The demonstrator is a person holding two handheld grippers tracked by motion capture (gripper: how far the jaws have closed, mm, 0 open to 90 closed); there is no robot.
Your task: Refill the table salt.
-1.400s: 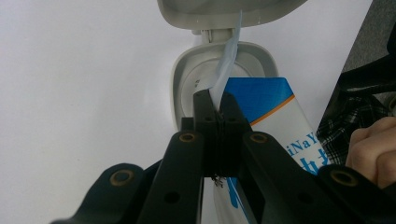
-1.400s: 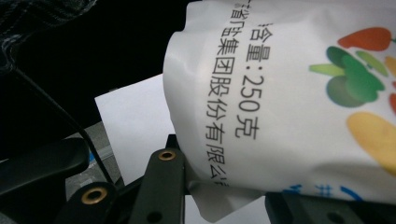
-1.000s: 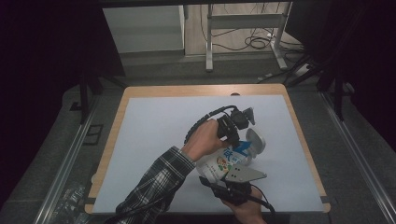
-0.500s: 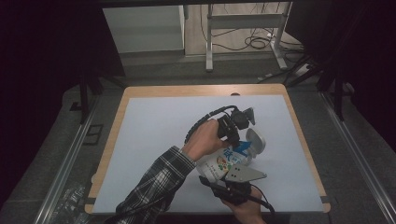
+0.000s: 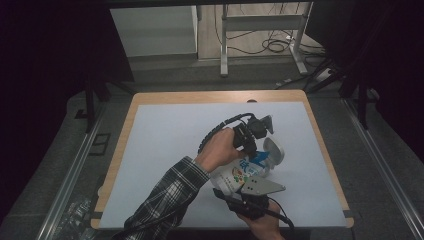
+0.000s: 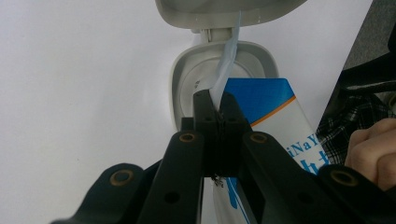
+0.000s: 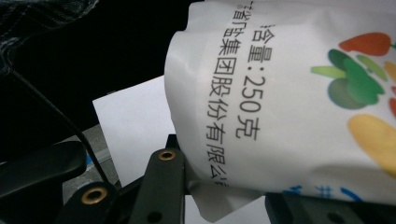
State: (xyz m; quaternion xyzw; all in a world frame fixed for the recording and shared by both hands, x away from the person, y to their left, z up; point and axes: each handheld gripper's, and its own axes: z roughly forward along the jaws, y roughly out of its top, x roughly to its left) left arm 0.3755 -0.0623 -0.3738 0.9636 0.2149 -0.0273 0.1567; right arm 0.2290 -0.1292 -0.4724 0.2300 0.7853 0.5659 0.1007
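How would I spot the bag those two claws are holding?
Look at the white sheet covering the wooden table, near its front edge. The bag lies between the left gripper and right gripper, beside an open grey lidded container. It alone is white with blue print and colourful fruit pictures.

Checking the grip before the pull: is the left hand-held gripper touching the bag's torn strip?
Touching. In the left gripper view the left hand-held gripper has its jaws shut on the pale strip of the bag.
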